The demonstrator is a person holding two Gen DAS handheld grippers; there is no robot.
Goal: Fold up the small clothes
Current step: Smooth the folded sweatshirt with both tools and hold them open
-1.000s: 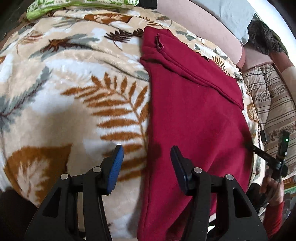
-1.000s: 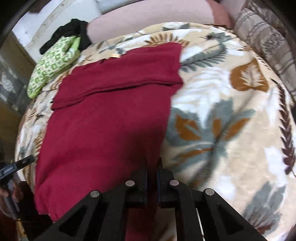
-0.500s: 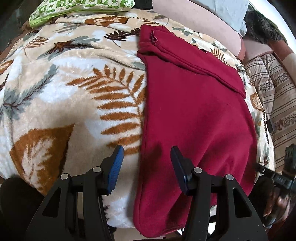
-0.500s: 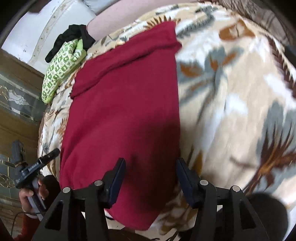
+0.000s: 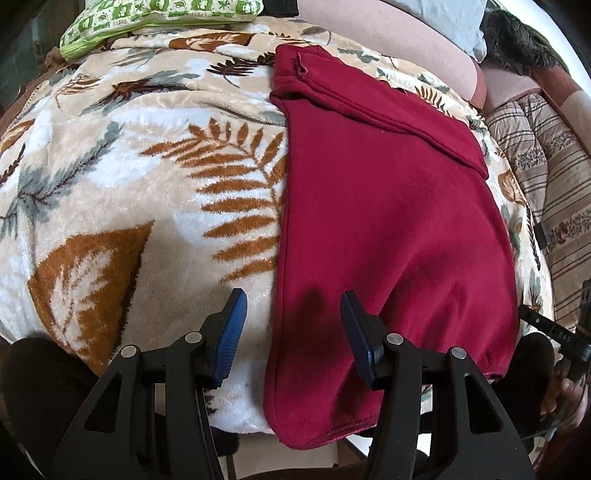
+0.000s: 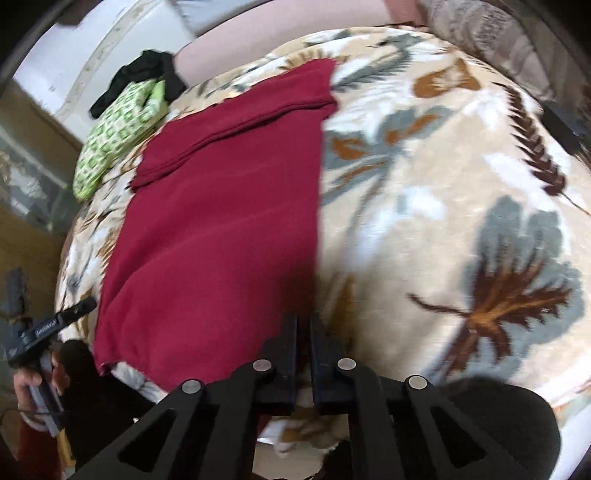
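Where the leaf-print blanket [image 5: 122, 206] rolls over the near edge of the bed, the left gripper [image 5: 291, 334] hangs with its blue pads [image 5: 231, 332] standing apart, nothing between them but air. Beneath that gap runs the left side edge of the dark red garment [image 5: 388, 221]; one pad sits over blanket, the other over red cloth. No contact visible.

Right gripper [image 6: 303, 354]: jaws have just been closing and now stand drawn together, only a thin slit between the black fingers [image 6: 284, 354]. They sit at the garment's near right corner, at the bed's near edge. Whether cloth is pinched between the tips cannot be told; the view is blurred and the fingers cover the spot.

Garment lies flat, lengthwise from the near edge toward the far side, its near hem drooping a little over the edge. At the far end a band of the cloth is folded over, seam showing.

At the frame's side in each wrist view, the opposite gripper's handle and a hand [image 6: 33, 380] gripping it, low beside the bed.

Farther back, at the far left corner: a green-patterned cloth [image 5: 159, 18], with a black cloth [image 6: 144, 74] just behind it. A pink pillow [image 5: 388, 29] lies along the far edge.
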